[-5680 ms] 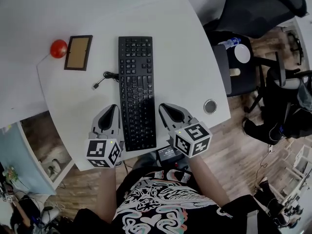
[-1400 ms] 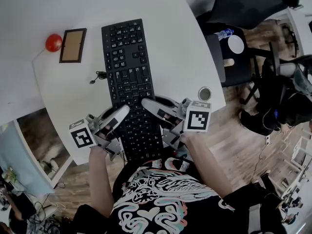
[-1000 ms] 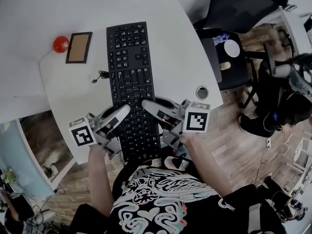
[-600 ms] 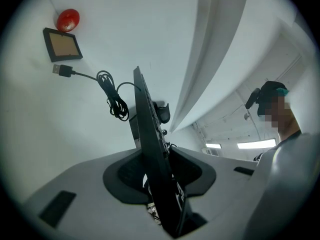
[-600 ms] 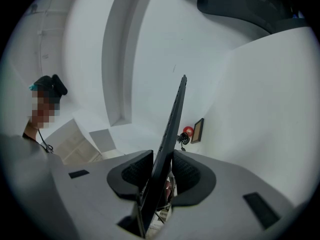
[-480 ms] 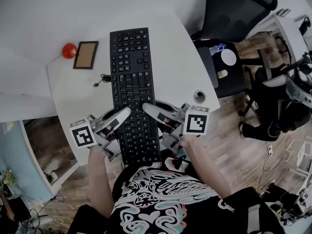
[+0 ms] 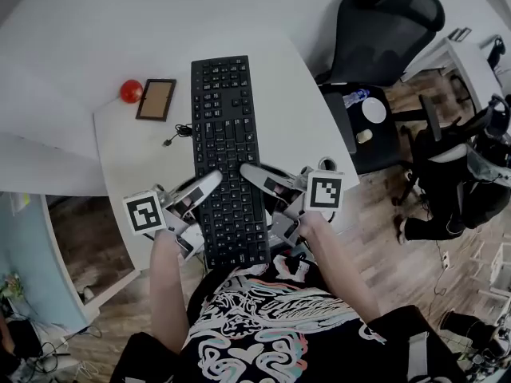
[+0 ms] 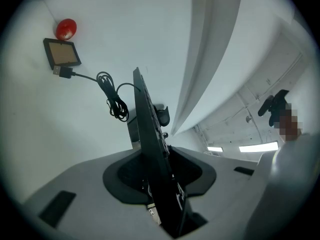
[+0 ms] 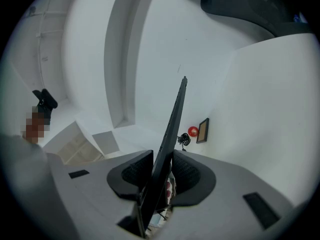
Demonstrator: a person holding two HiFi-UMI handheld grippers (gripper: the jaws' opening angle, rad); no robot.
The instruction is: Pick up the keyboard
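The black keyboard (image 7: 227, 150) runs lengthwise away from me, held at its near half above the white table (image 7: 136, 162). My left gripper (image 7: 204, 188) is shut on its left long edge and my right gripper (image 7: 254, 174) on its right long edge. In the left gripper view the keyboard (image 8: 150, 144) stands edge-on between the pads of the left gripper (image 8: 157, 176). The right gripper view shows the keyboard (image 9: 170, 134) the same way inside the right gripper (image 9: 159, 176). The keyboard's cable (image 7: 177, 132) lies coiled on the table.
A red ball (image 7: 131, 90) and a small framed board (image 7: 156, 99) lie at the table's far left. A round grommet (image 7: 326, 164) sits by the right edge. A black office chair (image 7: 383, 30) and a side stand with a bottle (image 7: 351, 98) are on the right.
Several seconds ago the keyboard lay flat with both grippers beside its near end; now both grip its long edges. Over the last second the hands held still and only the head view shifted.
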